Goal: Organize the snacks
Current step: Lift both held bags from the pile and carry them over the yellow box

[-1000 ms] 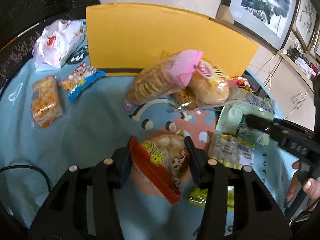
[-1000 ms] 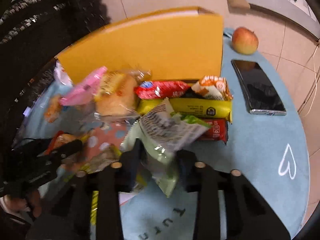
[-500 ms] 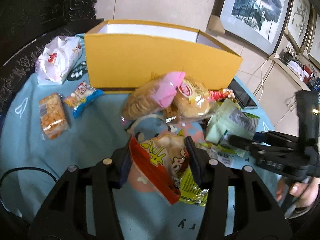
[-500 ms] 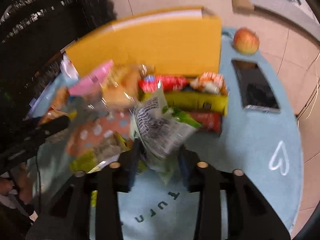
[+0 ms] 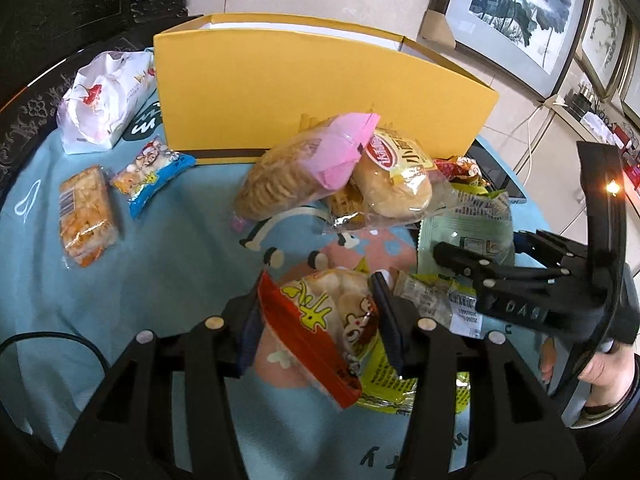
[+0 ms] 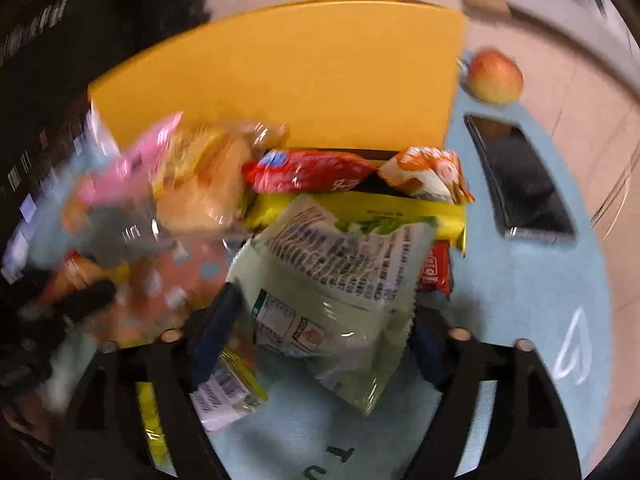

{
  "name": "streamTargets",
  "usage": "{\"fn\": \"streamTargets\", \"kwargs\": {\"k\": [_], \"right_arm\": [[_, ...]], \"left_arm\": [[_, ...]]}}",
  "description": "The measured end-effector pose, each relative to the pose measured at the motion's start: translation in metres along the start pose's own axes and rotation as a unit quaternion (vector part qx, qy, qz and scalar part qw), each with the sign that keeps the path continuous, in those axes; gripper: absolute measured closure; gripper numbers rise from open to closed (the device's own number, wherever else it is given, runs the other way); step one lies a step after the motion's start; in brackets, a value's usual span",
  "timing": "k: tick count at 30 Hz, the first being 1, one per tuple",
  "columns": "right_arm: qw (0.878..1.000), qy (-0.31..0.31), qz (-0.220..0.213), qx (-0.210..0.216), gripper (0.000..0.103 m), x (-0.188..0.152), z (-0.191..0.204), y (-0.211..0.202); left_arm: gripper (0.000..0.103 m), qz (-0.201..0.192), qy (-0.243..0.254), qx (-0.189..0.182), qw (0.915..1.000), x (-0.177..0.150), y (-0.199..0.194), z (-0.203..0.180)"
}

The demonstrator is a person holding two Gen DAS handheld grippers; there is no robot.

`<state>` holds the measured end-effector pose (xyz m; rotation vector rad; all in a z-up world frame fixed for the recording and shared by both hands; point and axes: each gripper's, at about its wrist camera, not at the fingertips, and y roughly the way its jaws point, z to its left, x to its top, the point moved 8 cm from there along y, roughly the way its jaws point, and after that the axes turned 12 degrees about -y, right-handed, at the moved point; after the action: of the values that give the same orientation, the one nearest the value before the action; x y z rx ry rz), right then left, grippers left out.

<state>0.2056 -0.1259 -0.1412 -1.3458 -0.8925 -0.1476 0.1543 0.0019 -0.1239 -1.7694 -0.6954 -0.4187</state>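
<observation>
Though blur smeared the right view's left side, the right gripper [image 6: 320, 336] was opening around a pale green packet [image 6: 332, 292], while the left gripper [image 5: 318, 320] clamped a red snack bag [image 5: 320, 324].

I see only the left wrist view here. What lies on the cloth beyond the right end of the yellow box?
Observer: An apple lies there, just past the corner of the yellow box.
Operator: What is behind the green packet?
Observer: A long yellow packet lies flat behind the green packet, along the box's foot.
Operator: Does the right hand-held gripper grip the green packet?
Observer: The jaws of the right hand-held gripper are opening; the green packet is between them.
</observation>
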Motion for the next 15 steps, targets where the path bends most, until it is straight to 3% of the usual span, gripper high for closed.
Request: {"fn": "streamTargets", "kwargs": {"k": [1, 4, 15], "right_arm": [[1.000, 0.005, -0.003, 0.011, 0.063, 0.000, 0.001, -0.002], [1.000, 0.003, -0.020, 0.015, 0.078, 0.002, 0.005, -0.016], [0.990, 0.024, -0.132, 0.046, 0.080, 0.024, -0.009, -0.101]], "left_arm": [[0.052, -0.001, 0.000, 0.001, 1.0000, 0.000, 0.001, 0.000], [0.054, 0.000, 0.002, 0.005, 1.0000, 0.000, 0.004, 0.002], [0.055, -0.055, 0.014, -0.030, 0.9979, 0.029, -0.044, -0.018]]}}
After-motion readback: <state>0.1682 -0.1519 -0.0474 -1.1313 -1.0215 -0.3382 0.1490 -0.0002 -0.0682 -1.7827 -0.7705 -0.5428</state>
